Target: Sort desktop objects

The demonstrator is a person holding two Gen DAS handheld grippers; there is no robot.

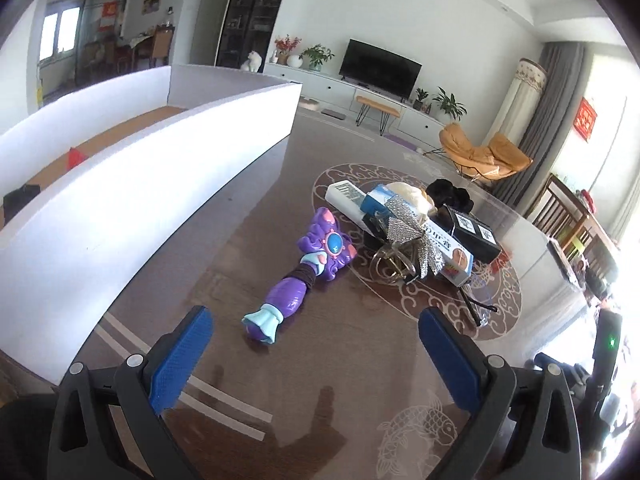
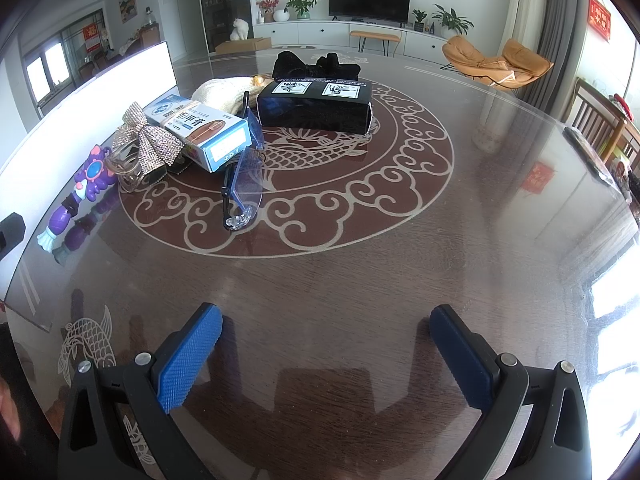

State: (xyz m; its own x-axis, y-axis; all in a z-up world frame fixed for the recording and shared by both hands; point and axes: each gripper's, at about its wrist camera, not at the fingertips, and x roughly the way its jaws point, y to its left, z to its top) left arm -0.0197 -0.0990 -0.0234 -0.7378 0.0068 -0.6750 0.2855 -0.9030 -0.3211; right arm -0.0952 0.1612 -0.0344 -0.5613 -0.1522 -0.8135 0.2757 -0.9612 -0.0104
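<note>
A purple toy wand (image 1: 298, 270) (image 2: 78, 196) lies on the glass table just ahead of my open left gripper (image 1: 316, 340), which holds nothing. Behind it sits a pile: a silver sequin bow (image 1: 404, 220) (image 2: 150, 140), a blue-white carton (image 1: 440, 240) (image 2: 200, 130), a black box (image 1: 474, 230) (image 2: 316, 106), a white remote (image 1: 346, 198), a cream cloth (image 2: 220, 90), a black fabric bow (image 2: 316, 66) and blue-tinted glasses (image 2: 242, 184). My right gripper (image 2: 326, 334) hovers open over bare table, well short of the pile.
A white-walled box (image 1: 132, 184) with a brown floor stands left of the pile; a red piece (image 1: 76, 156) and a dark item (image 1: 20, 198) lie inside. The table's right edge (image 2: 600, 184) borders wooden chairs. The other gripper's black body (image 1: 606, 344) shows at right.
</note>
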